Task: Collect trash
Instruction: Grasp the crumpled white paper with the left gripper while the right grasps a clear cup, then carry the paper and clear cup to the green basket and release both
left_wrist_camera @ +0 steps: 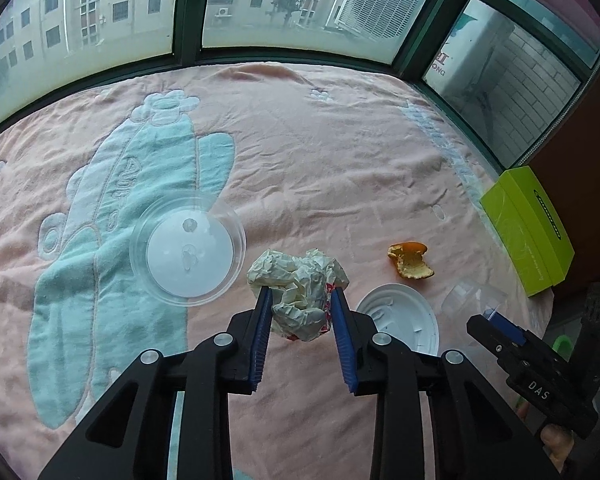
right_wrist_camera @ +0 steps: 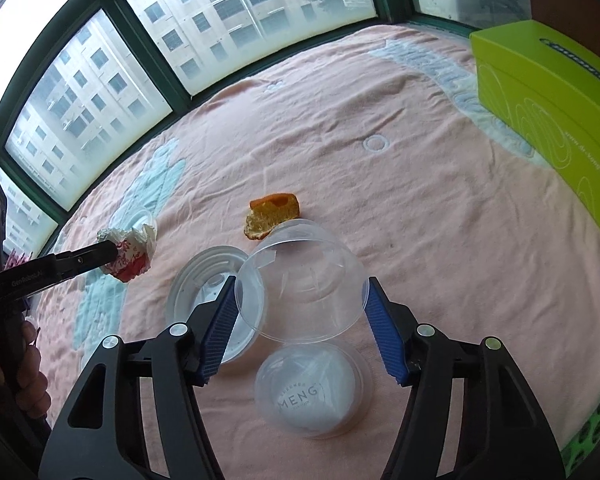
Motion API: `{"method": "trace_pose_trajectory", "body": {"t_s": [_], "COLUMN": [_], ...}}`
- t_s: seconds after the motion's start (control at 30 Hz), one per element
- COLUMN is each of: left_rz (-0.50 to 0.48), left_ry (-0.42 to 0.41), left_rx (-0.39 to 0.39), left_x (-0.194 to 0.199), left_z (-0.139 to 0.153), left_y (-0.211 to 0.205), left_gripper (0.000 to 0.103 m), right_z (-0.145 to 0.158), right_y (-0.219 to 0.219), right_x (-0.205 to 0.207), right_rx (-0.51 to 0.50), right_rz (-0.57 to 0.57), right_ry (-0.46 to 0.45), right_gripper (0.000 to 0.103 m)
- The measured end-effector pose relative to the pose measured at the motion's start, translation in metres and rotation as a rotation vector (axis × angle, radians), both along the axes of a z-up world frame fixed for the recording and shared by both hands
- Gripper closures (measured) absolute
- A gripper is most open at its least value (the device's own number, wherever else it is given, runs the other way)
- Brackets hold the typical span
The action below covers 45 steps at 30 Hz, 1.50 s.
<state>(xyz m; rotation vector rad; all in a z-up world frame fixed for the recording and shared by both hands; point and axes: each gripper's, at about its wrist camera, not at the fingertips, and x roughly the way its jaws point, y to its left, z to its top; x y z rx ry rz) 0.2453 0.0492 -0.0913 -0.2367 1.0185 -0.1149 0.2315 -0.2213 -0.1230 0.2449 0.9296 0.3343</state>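
My left gripper (left_wrist_camera: pixel 300 294) is shut on a crumpled ball of whitish paper with red print (left_wrist_camera: pixel 300 292), pinched between both blue pads. In the right wrist view the same paper ball (right_wrist_camera: pixel 134 252) sits at the left gripper's tip (right_wrist_camera: pixel 114 254). A clear plastic cup (right_wrist_camera: pixel 300 280) lies on its side on the pink blanket. My right gripper (right_wrist_camera: pixel 302 282) is shut on it, one pad on each side of its wide rim. A piece of orange peel (right_wrist_camera: pixel 272 216) (left_wrist_camera: pixel 410 262) lies just beyond the cup.
A white lid (right_wrist_camera: pixel 208 280) (left_wrist_camera: pixel 400 320) lies left of the cup. A small clear tub marked MENG (right_wrist_camera: pixel 308 392) sits under my right gripper. A clear round dish (left_wrist_camera: pixel 188 248) lies to the left, a lime-green box (left_wrist_camera: pixel 528 232) (right_wrist_camera: pixel 548 120) at the right edge. Windows border the far side.
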Motion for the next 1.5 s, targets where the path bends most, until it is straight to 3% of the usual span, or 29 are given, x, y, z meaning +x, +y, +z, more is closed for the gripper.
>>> {"method": "trace_pose_trajectory", "body": {"t_s": [0.27, 0.6, 1.5], "left_rz": [-0.037, -0.138, -0.479], "left_ry": [-0.059, -0.104, -0.103], "left_rx": [-0.011, -0.039, -0.083], "left_x": [-0.017, -0.043, -0.101], "left_z": [0.029, 0.054, 0.065], "left_y": [-0.014, -0.060, -0.228], "left_gripper": [0.074, 0.074, 0.074], "right_z": [0.028, 0.053, 0.058], "right_y": [-0.018, -0.056, -0.189], "right_x": [-0.027, -0.075, -0.196], "right_rx": [0.012, 0.012, -0.076], "right_rz": [-0.029, -0.107, -0.424], "right_ry": [-0.051, -0.101, -0.090], "right_gripper": [0.041, 0.041, 0.040]}}
